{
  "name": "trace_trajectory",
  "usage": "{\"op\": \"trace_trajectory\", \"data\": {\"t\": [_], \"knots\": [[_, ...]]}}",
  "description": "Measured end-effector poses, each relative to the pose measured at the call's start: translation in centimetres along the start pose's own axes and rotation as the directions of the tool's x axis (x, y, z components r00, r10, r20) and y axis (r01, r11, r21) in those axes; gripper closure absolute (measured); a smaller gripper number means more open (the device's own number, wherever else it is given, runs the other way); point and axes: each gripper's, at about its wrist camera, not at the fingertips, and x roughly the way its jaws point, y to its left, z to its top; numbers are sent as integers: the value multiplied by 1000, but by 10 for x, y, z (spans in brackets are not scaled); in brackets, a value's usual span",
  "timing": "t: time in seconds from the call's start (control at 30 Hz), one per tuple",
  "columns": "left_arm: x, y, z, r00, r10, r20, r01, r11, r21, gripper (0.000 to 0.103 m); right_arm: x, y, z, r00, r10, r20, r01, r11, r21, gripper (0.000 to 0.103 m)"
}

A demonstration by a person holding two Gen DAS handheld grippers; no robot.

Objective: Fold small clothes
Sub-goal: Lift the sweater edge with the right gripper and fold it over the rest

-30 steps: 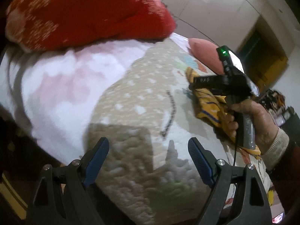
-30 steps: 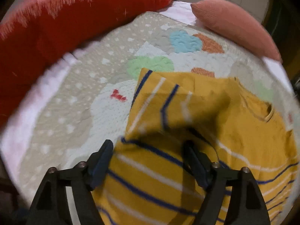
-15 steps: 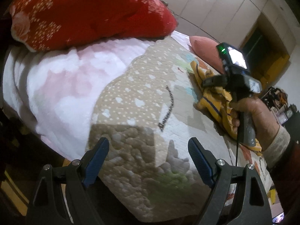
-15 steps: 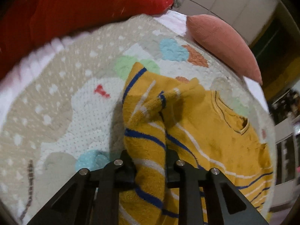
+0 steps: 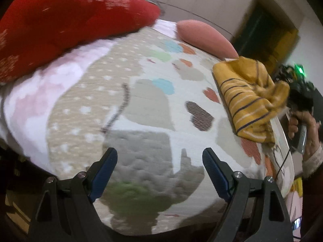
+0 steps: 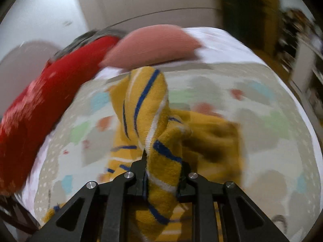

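A small yellow shirt [image 6: 149, 117] with blue and white stripes is bunched between the jaws of my right gripper [image 6: 162, 171], which is shut on it and lifts part of it off the patterned quilt [image 6: 262, 141]. In the left wrist view the shirt [image 5: 246, 98] hangs from the right gripper [image 5: 290, 98] at the right side of the bed. My left gripper [image 5: 159, 167] is open and empty, low over the near edge of the quilt [image 5: 141, 109].
A big red cushion [image 5: 66, 20] lies at the back left of the bed and a pink pillow [image 5: 203, 34] at the back. A pink blanket [image 5: 34, 100] covers the left side. A dark doorway [image 5: 268, 30] is behind the bed.
My right gripper closed on the yellow shirt and has lifted and pulled it up and to the right. My left gripper stayed open and shifted toward the middle of the quilt.
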Motion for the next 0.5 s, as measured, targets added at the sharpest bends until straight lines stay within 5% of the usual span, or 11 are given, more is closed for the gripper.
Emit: {"op": "trace_trajectory", "data": {"t": [0.1, 0.2, 0.27, 0.3, 0.4, 0.5], "knots": [[8, -20, -1, 999, -19, -27, 20, 999, 35, 18, 1, -76, -21, 999, -31, -38, 35, 992, 119, 83], [15, -41, 0, 998, -34, -49, 37, 996, 75, 18, 15, -122, -46, 993, 66, -95, -46, 979, 197, 76], [17, -54, 0, 998, -37, -55, 43, 994, 105, 18, 9, -142, -55, 993, 97, -60, -80, 967, 240, 44], [18, -59, 0, 998, -37, -56, 44, 992, 117, 18, 0, -150, -58, 996, 81, -40, -68, 964, 256, 40], [20, -72, -1, 997, -33, -63, 42, 988, 150, 18, -25, -159, -61, 999, 34, 4, -34, 967, 254, 40], [29, -83, -1, 996, -32, -88, 46, 985, 165, 18, -54, -158, -57, 997, 40, 65, -54, 974, 222, 55]]}}
